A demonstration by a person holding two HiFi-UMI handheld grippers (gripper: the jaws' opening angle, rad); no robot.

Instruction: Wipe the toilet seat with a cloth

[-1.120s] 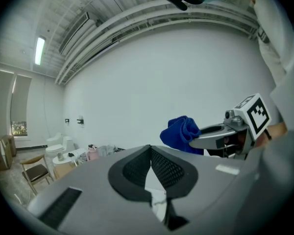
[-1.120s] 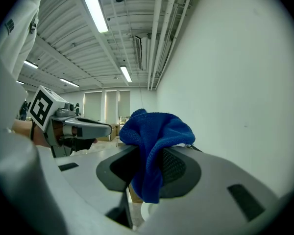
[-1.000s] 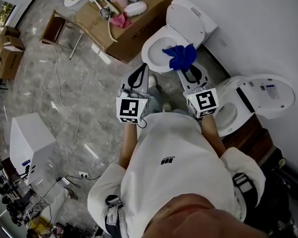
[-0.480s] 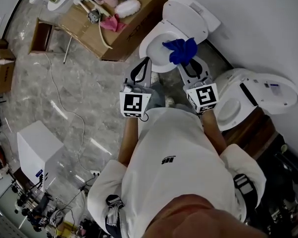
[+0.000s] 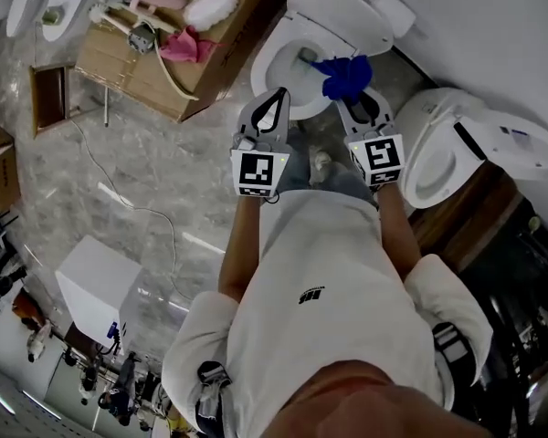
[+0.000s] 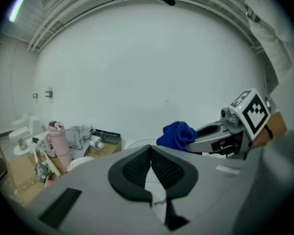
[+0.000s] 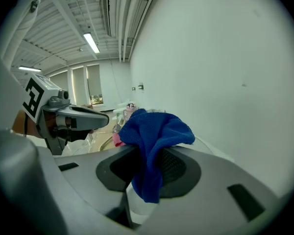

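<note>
Clamped blue cloth (image 5: 347,75) in right tongs (image 5: 355,99) at toilet seat (image 5: 263,66), 12 o'clock; held left tongs (image 5: 276,99) pressed together, empty, 11 o'clock.

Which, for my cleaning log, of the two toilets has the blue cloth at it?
The upper toilet, next to the cardboard box: the right gripper holds the blue cloth over its bowl. The toilet farther right has none.
</note>
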